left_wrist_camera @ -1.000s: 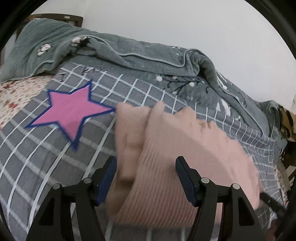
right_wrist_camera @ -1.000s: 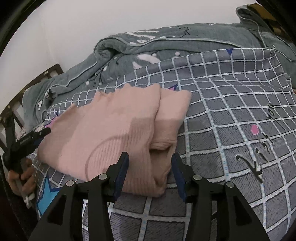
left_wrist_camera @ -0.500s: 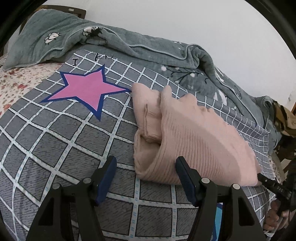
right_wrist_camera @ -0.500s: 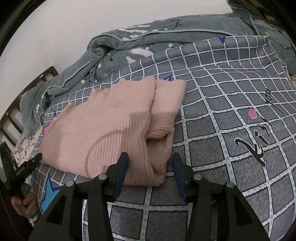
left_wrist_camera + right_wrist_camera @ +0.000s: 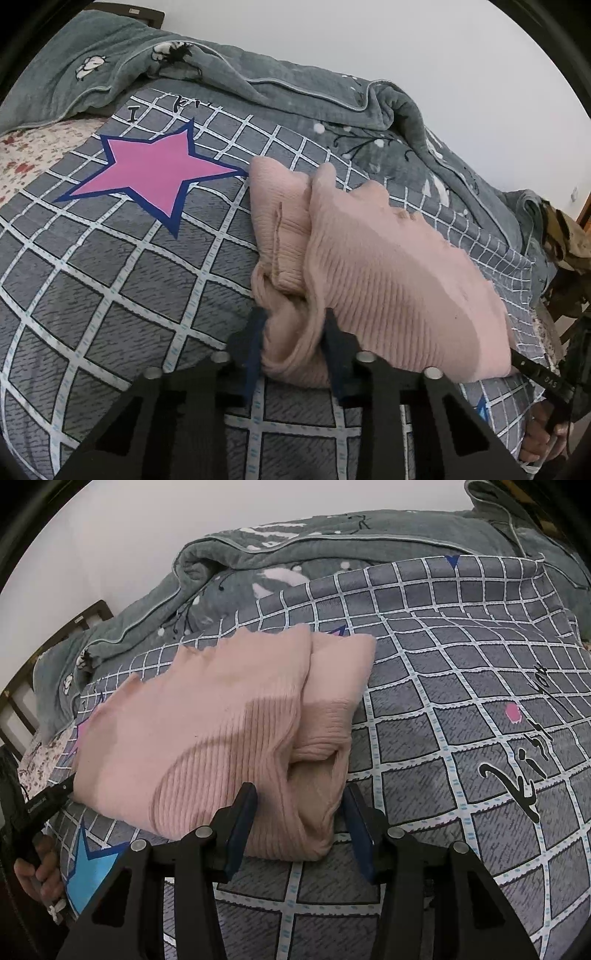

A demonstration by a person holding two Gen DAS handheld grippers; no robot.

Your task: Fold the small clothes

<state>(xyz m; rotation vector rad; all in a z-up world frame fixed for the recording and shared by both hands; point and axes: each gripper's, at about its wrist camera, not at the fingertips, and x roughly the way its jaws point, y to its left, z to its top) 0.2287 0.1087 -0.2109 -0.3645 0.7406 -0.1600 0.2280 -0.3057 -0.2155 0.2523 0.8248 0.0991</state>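
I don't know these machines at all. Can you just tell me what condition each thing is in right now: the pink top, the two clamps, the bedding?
Pink sweater: folded in layers, lying on the bed.
Left gripper: closed on the sweater's near corner.
Right gripper: open, fingers either side of the other corner, not squeezing.
Checked blanket: spread flat under the sweater.
Green quilt: bunched up along the wall.

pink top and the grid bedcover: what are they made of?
Pink top: looks like soft ribbed knit, matte; fine parallel ribs and bulky rounded folds show. Bedcover: probably thin printed woven fabric, matte; flat grid and star print, light wrinkles. Fibre cannot be told.
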